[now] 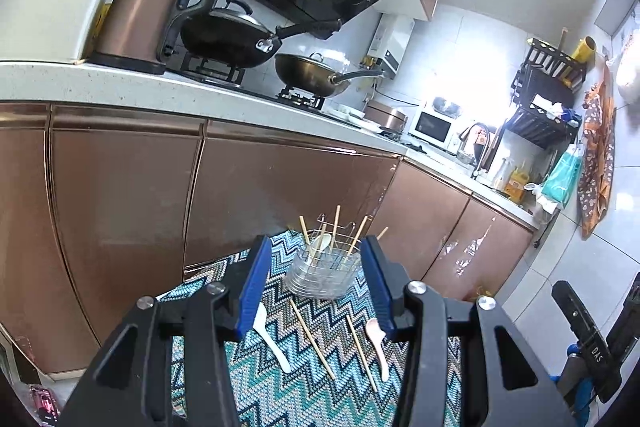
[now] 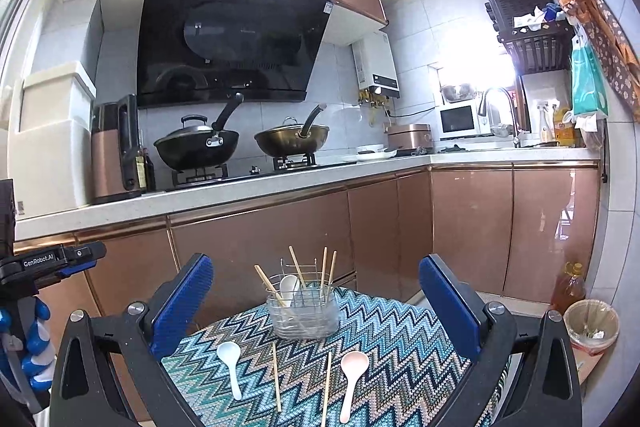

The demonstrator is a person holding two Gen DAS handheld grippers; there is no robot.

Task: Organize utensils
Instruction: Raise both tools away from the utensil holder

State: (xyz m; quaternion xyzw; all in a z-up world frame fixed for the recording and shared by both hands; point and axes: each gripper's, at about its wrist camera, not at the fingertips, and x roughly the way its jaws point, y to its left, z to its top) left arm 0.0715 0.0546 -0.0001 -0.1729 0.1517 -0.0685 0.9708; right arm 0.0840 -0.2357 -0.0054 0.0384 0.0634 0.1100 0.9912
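The clear utensil holder (image 2: 303, 315) stands toward the far end of the zigzag-patterned cloth (image 2: 400, 347), with a wire rack set inside it. Several wooden chopsticks (image 2: 297, 267) lean out of it at different angles, and one white spoon (image 2: 289, 286) stands in it bowl up. On the cloth nearer to me lie the loose pieces, well apart from the holder: a white spoon (image 2: 231, 363) on the left, two chopsticks (image 2: 277, 377) side by side in the middle, and a pale pink spoon (image 2: 352, 373) on the right, all with handles pointing back toward the grippers.

The right gripper (image 2: 316, 311) hangs above the near edge of the cloth with its blue pads spread wide and nothing between them. The left gripper (image 1: 316, 291) is released too, its blue pads parted and empty, framing the holder from a little further left.

Behind the cloth run copper-coloured cabinet doors (image 2: 260, 247) under a pale bench (image 2: 240, 187), where two woks (image 2: 196, 147) sit on the stove and a kettle (image 2: 114, 151) stands to the left.
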